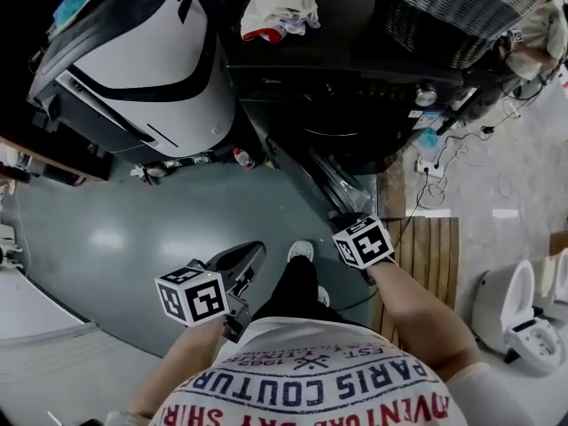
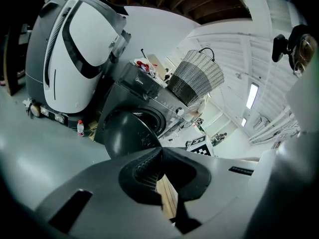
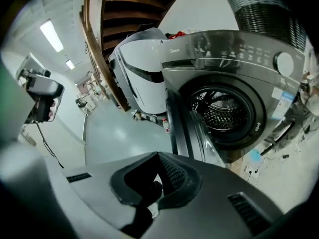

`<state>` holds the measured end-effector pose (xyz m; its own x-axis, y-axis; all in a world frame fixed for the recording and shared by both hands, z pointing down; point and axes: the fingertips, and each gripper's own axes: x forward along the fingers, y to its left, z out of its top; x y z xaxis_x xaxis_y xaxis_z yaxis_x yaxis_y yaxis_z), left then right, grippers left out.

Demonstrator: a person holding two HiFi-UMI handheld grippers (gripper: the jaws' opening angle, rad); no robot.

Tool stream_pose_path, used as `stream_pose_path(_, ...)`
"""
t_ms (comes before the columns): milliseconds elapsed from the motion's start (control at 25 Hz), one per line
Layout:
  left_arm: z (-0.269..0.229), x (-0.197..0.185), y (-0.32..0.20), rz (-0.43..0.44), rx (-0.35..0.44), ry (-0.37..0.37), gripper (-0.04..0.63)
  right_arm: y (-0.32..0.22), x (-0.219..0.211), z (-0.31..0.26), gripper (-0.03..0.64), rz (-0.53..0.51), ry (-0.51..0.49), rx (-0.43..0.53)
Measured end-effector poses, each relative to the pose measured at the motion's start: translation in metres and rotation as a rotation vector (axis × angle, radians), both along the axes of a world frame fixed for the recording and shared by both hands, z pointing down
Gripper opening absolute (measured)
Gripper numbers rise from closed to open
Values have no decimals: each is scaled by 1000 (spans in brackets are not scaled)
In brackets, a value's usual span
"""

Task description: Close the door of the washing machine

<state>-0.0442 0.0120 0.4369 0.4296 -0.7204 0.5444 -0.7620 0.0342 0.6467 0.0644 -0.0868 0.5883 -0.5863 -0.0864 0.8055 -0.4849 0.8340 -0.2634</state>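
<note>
The round, dark grey glass-fronted door [image 3: 192, 133] of the washing machine stands wide open, swung out from the dark grey front-loading machine [image 3: 234, 68] that fills the upper right of the right gripper view; the perforated steel drum [image 3: 224, 111] shows fully behind it; in the head view the door [image 1: 333, 180] juts down from the machine towards the centre of the frame, seen edge-on; in the left gripper view it is the dark dome [image 2: 129, 133] left of centre.

The right gripper [image 1: 344, 222] sits just at the door's near edge in the head view; whether it touches the door I cannot tell; its own view shows its jaws [image 3: 158, 156] brought together at the tips with nothing between them, the door rising just beyond. The left gripper [image 1: 257, 248] hangs lower left of centre, well apart from the door, over the grey floor [image 1: 133, 238]; its jaws [image 2: 160, 151] are likewise closed on nothing.

A woven grey laundry basket [image 1: 461, 11] stands on top of the machine at the upper right; a large white and black appliance [image 1: 151, 69] stands to the machine's left.

By my reading nothing of the task is done yet: the door is at full swing and the whole push to the latch is left; the right gripper looks best placed to press the door's outer face round and shut.
</note>
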Motion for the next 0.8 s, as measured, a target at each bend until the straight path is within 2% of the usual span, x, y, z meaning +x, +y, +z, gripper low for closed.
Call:
stream_pose_path(320, 7, 7, -47, 110, -16, 30, 28, -43, 24, -1, 21, 229, -51, -70)
stream_pose_path(560, 12, 6, -78, 160, -27, 64, 28, -72, 35, -2, 21, 304, -42, -24)
stream_pose_path(800, 23, 7, -103, 201, -47, 93, 28, -107, 55, 7, 21, 449, -18, 0)
